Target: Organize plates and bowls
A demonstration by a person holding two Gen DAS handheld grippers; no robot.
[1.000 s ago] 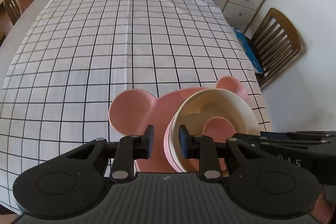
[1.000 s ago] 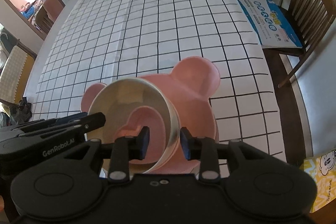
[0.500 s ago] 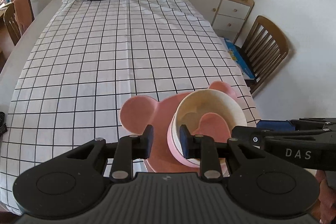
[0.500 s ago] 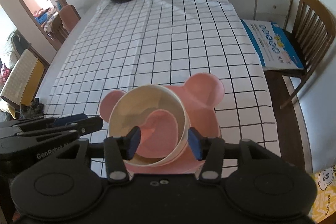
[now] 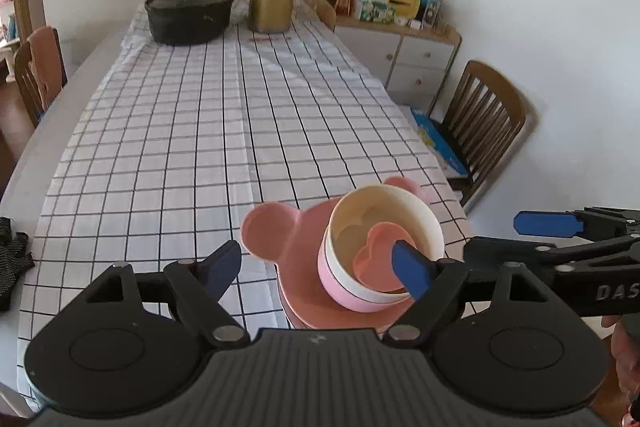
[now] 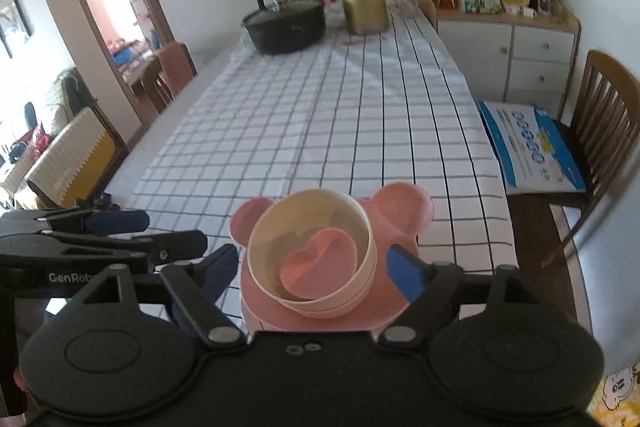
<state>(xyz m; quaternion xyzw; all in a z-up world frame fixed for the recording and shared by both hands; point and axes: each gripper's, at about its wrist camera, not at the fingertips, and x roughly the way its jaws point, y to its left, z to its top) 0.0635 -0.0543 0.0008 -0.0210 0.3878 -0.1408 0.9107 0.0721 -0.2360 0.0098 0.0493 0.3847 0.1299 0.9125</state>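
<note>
Both tongs stand apart, nothing between the pads; jaws have just been opening. Left tongs (image 5: 320, 267) sit near the stack, right tongs (image 6: 310, 273) frame it from the near side without touching.

Stack sits at the near right end of the surface (image 5: 248, 131), close to the edge: bear-shaped pink plate (image 5: 298, 247) at the bottom, pink bowl (image 5: 340, 293) on it, cream bowl (image 5: 384, 223) nested inside that, small heart-shaped pink dish (image 5: 376, 251) in the cream bowl.

Judgement: stacking looks done; you are in the release step. Draw both tongs straight back and up, pads wide, so no pad clips a bowl rim and tips the nest toward the edge.

Writing: "DAS" on the right tongs' body in the left view; "GenRob", cut off, on the left tongs' body in the right view. Blue printed pack (image 6: 532, 147) on the chair: text too small to read.
</note>
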